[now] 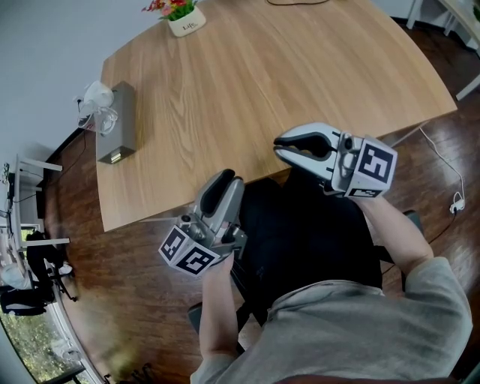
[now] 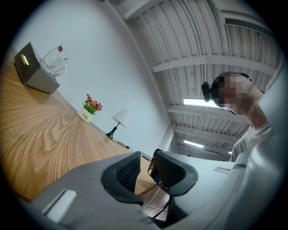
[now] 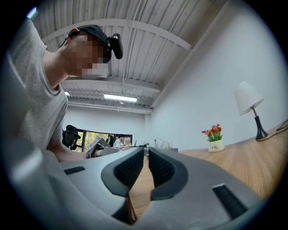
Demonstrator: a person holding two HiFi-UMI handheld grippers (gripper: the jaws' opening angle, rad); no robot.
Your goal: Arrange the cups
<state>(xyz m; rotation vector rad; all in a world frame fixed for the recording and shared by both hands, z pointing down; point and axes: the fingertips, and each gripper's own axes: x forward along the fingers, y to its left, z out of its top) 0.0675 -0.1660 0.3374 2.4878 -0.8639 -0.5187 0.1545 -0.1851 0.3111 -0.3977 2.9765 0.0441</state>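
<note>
Clear glass cups [image 1: 96, 107] stand on a grey box [image 1: 118, 127] at the table's far left edge. They show in the left gripper view as cups [image 2: 56, 60] on the box [image 2: 33, 67], and small and far off in the right gripper view as cups [image 3: 163, 143]. My left gripper [image 1: 224, 187] hangs just off the table's near edge, jaws together with nothing between them [image 2: 146, 168]. My right gripper [image 1: 279, 147] hovers over the near edge, shut and empty [image 3: 146, 164]. Both are far from the cups.
The wooden table [image 1: 262, 82] carries a small white pot of flowers [image 1: 184, 19] at its far end, also seen as a pot [image 2: 87, 112] beside a white lamp [image 2: 119, 119]. A white cable [image 1: 450, 180] lies on the dark floor at the right.
</note>
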